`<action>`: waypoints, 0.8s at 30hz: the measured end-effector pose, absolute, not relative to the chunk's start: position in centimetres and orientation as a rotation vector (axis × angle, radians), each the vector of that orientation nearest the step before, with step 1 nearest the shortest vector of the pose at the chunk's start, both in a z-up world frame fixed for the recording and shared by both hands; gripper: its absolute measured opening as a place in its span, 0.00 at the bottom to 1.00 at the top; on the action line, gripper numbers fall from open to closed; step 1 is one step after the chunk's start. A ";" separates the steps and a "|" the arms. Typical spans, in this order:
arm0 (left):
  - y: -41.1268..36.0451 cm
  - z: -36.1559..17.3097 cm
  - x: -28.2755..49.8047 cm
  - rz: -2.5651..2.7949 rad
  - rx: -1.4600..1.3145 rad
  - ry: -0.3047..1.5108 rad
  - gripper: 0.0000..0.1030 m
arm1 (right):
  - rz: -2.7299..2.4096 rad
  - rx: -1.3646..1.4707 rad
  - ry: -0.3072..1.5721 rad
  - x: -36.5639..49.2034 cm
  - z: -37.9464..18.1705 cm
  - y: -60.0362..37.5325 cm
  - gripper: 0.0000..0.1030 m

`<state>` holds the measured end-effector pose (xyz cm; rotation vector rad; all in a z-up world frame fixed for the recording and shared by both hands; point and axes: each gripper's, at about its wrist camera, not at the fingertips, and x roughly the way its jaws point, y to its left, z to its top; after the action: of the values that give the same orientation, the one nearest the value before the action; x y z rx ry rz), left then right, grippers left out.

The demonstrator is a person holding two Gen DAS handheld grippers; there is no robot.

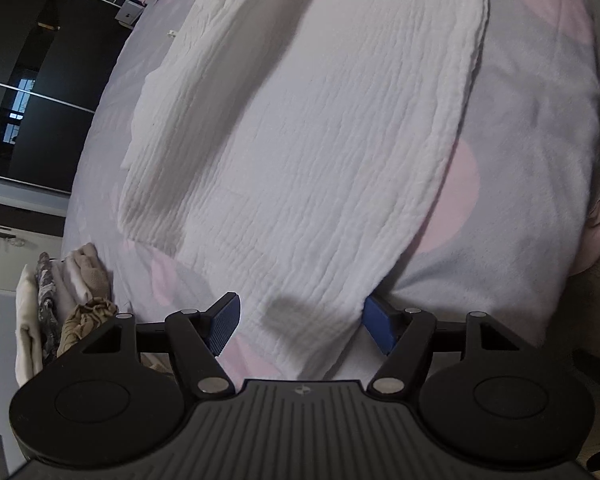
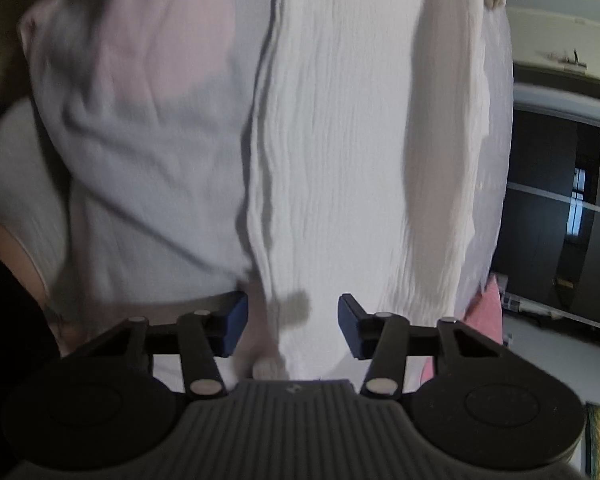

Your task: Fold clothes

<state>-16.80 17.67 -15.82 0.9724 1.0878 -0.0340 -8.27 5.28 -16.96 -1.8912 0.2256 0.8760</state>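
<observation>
White crinkled garment (image 1: 300, 140) lies on the bedspread (image 1: 532, 140), left hand-held gripper (image 1: 300, 326) and right hand-held gripper (image 2: 292, 324) both spread apart.

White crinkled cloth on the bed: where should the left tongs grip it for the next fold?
Grip the white crinkled cloth at its near narrow end, coming in from the bed's edge; that end already lies between the open left tongs.
</observation>
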 end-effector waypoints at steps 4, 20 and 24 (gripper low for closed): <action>18.0 -16.0 -16.5 0.007 0.986 1.092 0.64 | 0.873 -1.883 0.227 -8.1 -17.1 5.5 0.50; 22.3 -8.8 -14.9 0.185 0.508 0.942 0.06 | 0.681 -1.622 0.197 -6.1 -12.8 5.7 0.05; 23.6 -4.9 -14.5 0.223 0.378 0.808 0.05 | 0.595 -1.482 0.147 -4.6 -9.5 6.4 0.05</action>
<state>-14.53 23.62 -4.95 0.3783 0.8077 0.2231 -4.62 6.45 -9.54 -1.4822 0.1471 0.5951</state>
